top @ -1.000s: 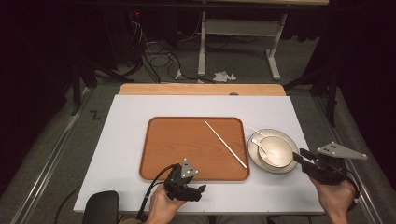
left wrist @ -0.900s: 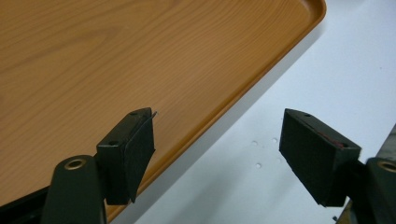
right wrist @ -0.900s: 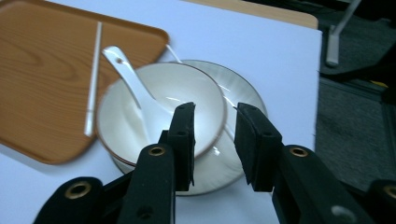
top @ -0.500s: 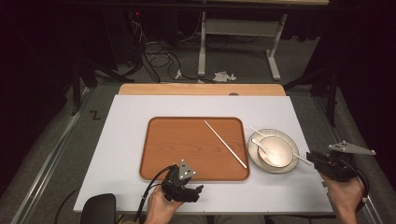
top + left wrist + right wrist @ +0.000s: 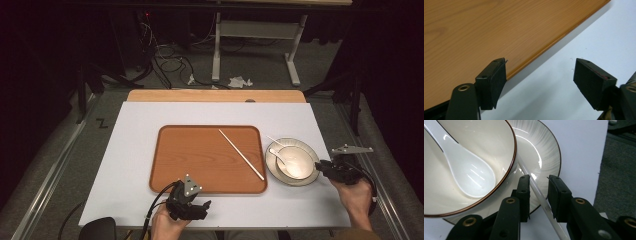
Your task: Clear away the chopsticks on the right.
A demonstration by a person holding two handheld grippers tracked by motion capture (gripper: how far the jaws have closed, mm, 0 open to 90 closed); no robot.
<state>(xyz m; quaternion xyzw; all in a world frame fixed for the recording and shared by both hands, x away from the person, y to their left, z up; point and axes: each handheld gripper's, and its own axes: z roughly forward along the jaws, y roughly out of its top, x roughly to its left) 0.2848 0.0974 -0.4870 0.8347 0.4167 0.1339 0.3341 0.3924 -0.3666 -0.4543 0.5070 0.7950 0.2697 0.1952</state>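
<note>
The right gripper (image 5: 538, 195) sits at the lower middle of the right gripper view, its jaws partly open on either side of a white chopstick (image 5: 541, 202). A little daylight shows on each side of the stick, so whether the pads touch it I cannot tell; they are not closed on it. The chopstick runs from the bottom of that frame up and left across the plate (image 5: 544, 157) and passes under the rim of the bowl (image 5: 499, 150). A white spoon (image 5: 466, 167) lies inside the bowl, at the frame's left.

In the high view the right gripper (image 5: 334, 167) is at the right of the frame, just beside the plate (image 5: 272, 167), held in a hand (image 5: 356, 192) at the table's right edge.

The left gripper (image 5: 540, 75) has its jaws wide apart and holds nothing; one pad overlaps the tray (image 5: 486, 27) edge in the left gripper view, the other is over white table (image 5: 574, 42). In the high view the left gripper (image 5: 192, 207) is at the bottom centre, below the tray (image 5: 190, 155). A second chopstick (image 5: 241, 154) lies diagonally on the tray's right part.
</note>
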